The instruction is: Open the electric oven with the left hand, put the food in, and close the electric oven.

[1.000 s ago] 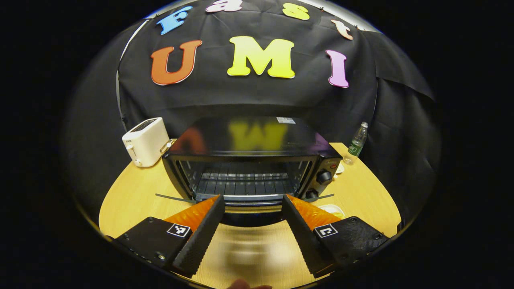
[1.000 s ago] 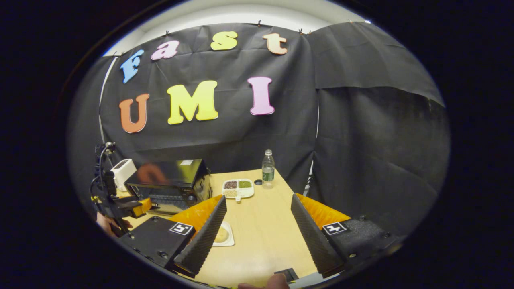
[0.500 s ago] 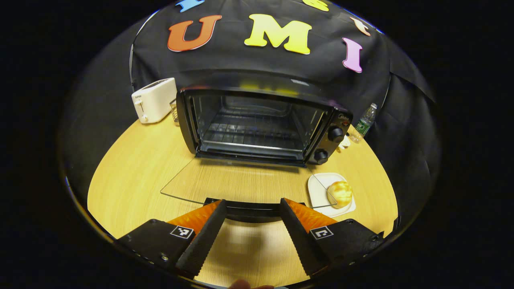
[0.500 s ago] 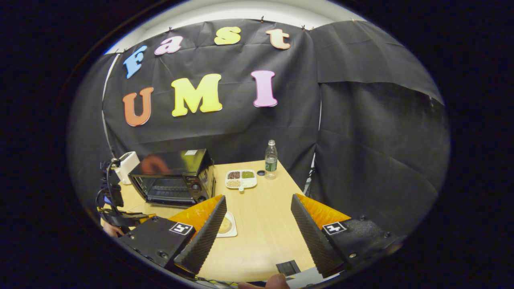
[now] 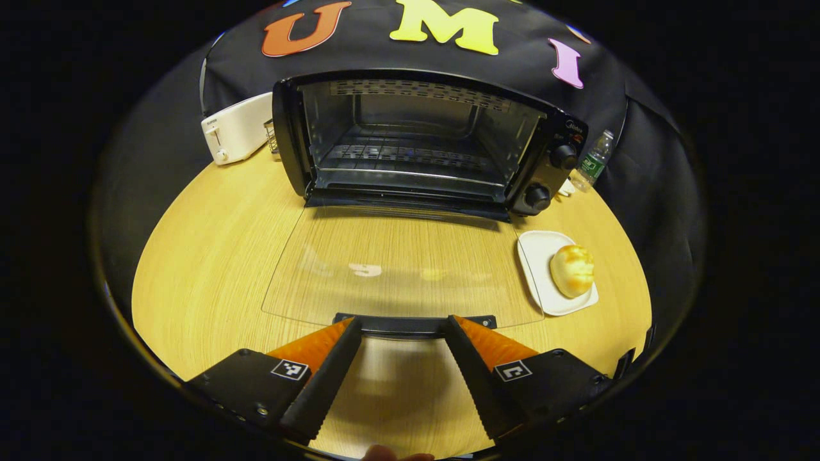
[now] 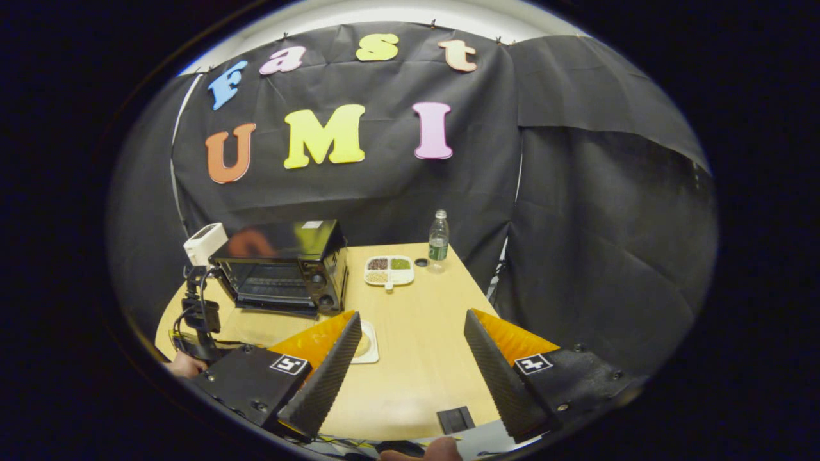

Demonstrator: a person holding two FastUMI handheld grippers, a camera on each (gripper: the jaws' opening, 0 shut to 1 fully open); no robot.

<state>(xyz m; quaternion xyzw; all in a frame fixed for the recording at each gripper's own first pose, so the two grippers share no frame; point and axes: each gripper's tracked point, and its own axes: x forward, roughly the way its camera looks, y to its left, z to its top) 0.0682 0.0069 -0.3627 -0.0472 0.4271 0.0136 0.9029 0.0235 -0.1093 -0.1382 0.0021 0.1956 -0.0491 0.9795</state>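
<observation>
A: Where does the oven (image 5: pixel 416 137) stand?
B: At the table's (image 5: pixel 211 256) far edge, against the black cloth. Its glass door (image 5: pixel 397 266) lies folded down flat over the table, and the rack inside is bare.

A: And the left tool (image 5: pixel 400 330)?
B: Its fingers are spread, their tips at the door's handle (image 5: pixel 413 322), one toward each end; they do not pinch it.

A: The food?
B: A bun (image 5: pixel 572 270) sits on a white plate (image 5: pixel 537 256) just right of the open door, near the table's right edge.

A: The right tool (image 6: pixel 410 323)?
B: Spread wide, holding nothing, above the table's near edge. The plate (image 6: pixel 371 346) peeks out beside its left finger.
</observation>
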